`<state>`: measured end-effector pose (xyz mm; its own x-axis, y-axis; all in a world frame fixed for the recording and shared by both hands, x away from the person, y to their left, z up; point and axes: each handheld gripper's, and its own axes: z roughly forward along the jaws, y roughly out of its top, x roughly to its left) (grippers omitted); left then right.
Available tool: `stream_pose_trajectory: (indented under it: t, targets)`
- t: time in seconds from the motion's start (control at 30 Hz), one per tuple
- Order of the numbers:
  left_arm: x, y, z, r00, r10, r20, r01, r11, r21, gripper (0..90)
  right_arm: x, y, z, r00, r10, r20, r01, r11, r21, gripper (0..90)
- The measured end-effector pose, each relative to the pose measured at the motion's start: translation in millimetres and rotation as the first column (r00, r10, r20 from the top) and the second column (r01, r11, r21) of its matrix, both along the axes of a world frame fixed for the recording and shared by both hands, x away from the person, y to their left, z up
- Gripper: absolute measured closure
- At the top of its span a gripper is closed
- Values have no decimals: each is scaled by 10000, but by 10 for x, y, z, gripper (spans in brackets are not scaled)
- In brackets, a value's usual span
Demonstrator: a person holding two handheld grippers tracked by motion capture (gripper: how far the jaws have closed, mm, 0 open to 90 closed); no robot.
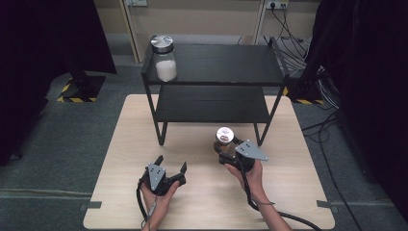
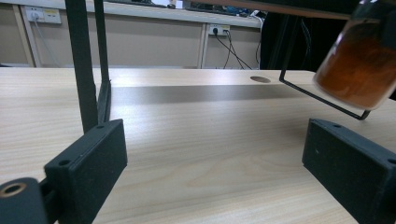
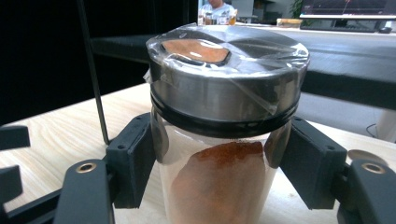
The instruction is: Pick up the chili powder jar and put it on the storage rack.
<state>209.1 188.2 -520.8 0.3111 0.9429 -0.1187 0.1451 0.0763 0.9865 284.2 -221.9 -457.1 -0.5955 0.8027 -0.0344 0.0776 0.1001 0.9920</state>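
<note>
From above, my right gripper (image 1: pixel 225 150) pinches the spice jar (image 1: pixel 224 139) before the black shelf rack (image 1: pixel 216 79); my left gripper (image 1: pixel 169 168) rests on the bench (image 1: pixel 120 159), fingers spread. My left gripper view shows the jar seemingly clear of the bench. My right gripper view: fingers (image 3: pixel 130 161) clamp the glass.

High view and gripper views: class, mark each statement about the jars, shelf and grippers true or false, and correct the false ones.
1. The right gripper grips the spice jar. True.
2. The left gripper holds a jar. False: its jaws are open and hold nothing.
3. The white jar stands on the shelf's top level. True.
4. The spice jar's lid is off. False: its metal lid is on.
</note>
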Motion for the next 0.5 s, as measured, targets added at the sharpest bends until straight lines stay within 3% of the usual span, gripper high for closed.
stream_pose_trajectory:
  t: [0.3,0.5]
  targets:
    - [-5,-6,-2,10000,9,31,-9,10000,43,57,-206,-67,133,9966,-695,448,683,9973,277,323]
    - [-5,-6,-2,10000,19,24,-19,10000,24,58,-298,-60,229,9919,-1132,573,1128,9936,105,323]
